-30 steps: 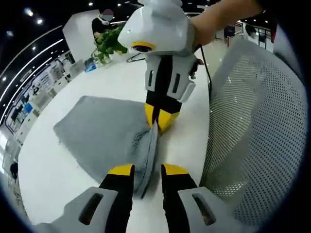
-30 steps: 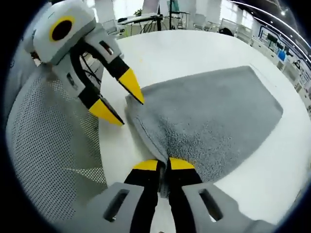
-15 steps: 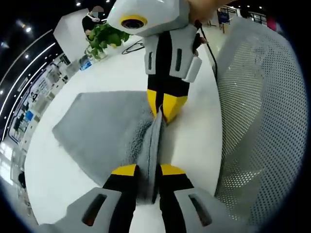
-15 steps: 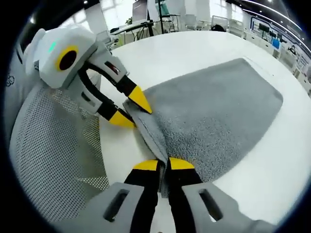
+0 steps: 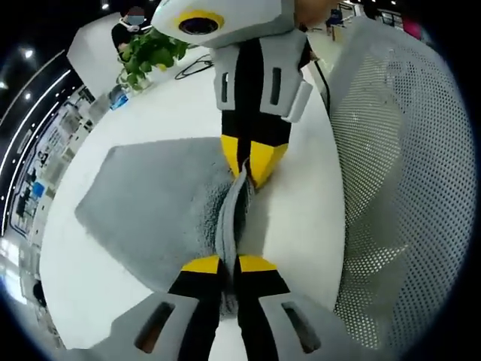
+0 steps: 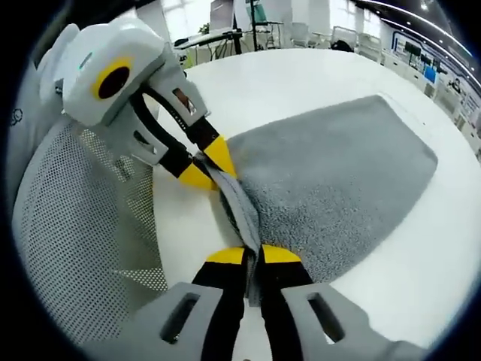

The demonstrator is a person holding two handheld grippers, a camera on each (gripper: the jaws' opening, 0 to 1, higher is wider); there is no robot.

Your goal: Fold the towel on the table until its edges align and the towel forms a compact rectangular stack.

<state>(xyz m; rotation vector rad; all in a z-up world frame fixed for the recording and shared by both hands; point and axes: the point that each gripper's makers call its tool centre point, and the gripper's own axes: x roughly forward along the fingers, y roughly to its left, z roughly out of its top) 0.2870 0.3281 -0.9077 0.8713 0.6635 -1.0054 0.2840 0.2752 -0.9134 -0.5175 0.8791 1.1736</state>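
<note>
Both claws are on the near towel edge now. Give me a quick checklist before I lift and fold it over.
1. Left claw shut on the towel edge: ok.
2. Right claw shut on the same edge: ok.
3. Edge between the claws taut: not ok, it bunches into a raised ridge.
4. Rest of the towel flat on the table: ok.
5. Far towel edge in sight for aligning: ok in the right gripper view.
6. Mesh chair back close beside the claws: cannot tell if it will interfere.
</note>
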